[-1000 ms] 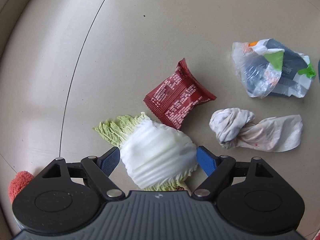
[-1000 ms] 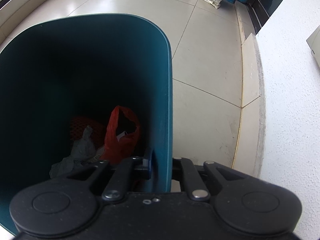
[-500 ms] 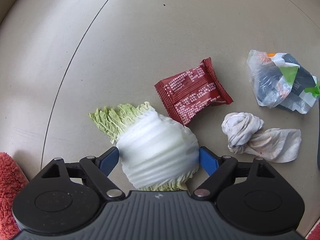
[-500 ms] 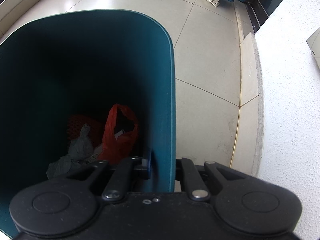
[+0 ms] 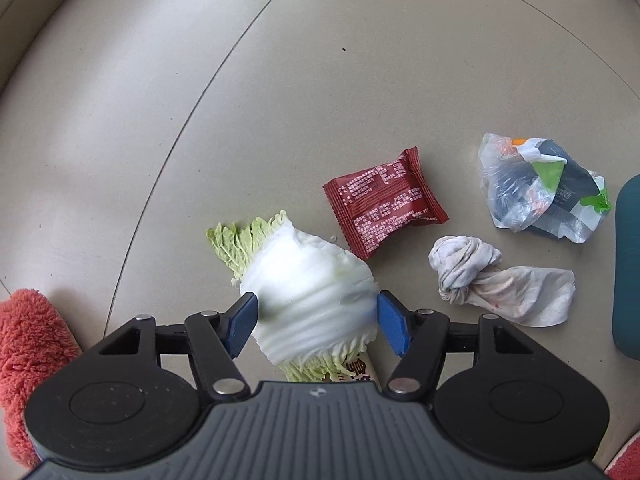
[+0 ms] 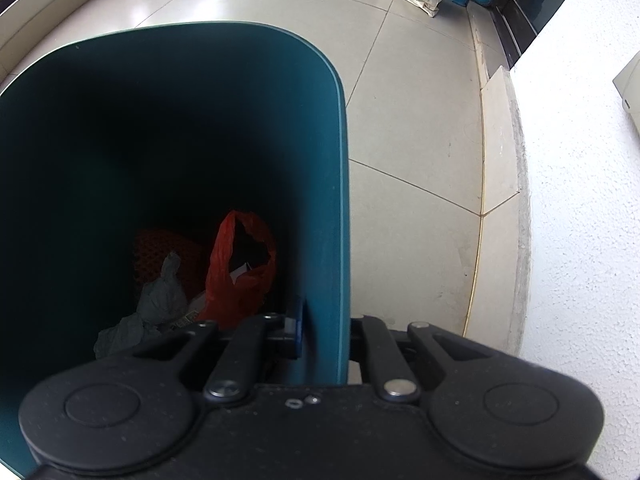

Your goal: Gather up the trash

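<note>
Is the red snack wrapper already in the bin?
No, the red snack wrapper lies on the floor beside the cabbage.

My left gripper fills the lower frame: black linkage arms, silver rivets, blue pads, ribbed grey housing (a small logo at centre). My right gripper is black, speckled, two tiny screws.

The cabbage piece sits nearest, between the left gripper's fingers. Just beyond it to the right lies the snack packet; right of that, the knotted rag sits nearer and the crumpled plastic bag farther. The trash bin holds a plastic bag and crumpled paper.
</note>
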Tool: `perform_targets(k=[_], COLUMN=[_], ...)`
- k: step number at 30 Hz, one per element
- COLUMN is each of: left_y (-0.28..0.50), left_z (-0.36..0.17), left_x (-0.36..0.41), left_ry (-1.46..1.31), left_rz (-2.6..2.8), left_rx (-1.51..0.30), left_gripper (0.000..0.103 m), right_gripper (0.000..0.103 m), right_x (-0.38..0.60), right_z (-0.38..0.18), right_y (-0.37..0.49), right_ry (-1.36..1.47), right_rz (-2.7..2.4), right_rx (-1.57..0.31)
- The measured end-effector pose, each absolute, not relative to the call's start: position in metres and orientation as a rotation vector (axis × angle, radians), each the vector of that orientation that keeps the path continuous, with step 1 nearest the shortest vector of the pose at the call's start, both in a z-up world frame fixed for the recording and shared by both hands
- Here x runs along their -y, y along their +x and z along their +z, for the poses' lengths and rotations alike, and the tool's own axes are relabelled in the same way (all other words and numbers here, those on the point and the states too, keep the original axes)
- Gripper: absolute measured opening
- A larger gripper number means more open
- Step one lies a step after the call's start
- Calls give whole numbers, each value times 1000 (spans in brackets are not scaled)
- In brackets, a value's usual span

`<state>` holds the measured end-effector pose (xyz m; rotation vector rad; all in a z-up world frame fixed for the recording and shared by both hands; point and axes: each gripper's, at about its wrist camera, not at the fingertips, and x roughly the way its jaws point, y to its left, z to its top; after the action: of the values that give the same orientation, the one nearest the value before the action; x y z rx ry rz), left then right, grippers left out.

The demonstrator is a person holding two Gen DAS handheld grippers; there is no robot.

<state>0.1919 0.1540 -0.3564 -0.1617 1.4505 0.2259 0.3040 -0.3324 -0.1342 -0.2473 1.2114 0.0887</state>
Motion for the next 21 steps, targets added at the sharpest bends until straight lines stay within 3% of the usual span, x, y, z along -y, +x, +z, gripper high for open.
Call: perform_targets(k=[10, 21], left_y=[168, 199], left_z=[-306, -176], left_x=[-177, -119], left_ry=[-236, -123], left_rz=[290, 193], left_rx=[-1425, -1319], left_gripper=[62, 60], right_gripper=[9, 7], right_x=[337, 346], right_z=[-134, -127], right_y=[301, 302], right_ry=[-244, -201], right_rz=[97, 103], right_rx=[-1201, -1193])
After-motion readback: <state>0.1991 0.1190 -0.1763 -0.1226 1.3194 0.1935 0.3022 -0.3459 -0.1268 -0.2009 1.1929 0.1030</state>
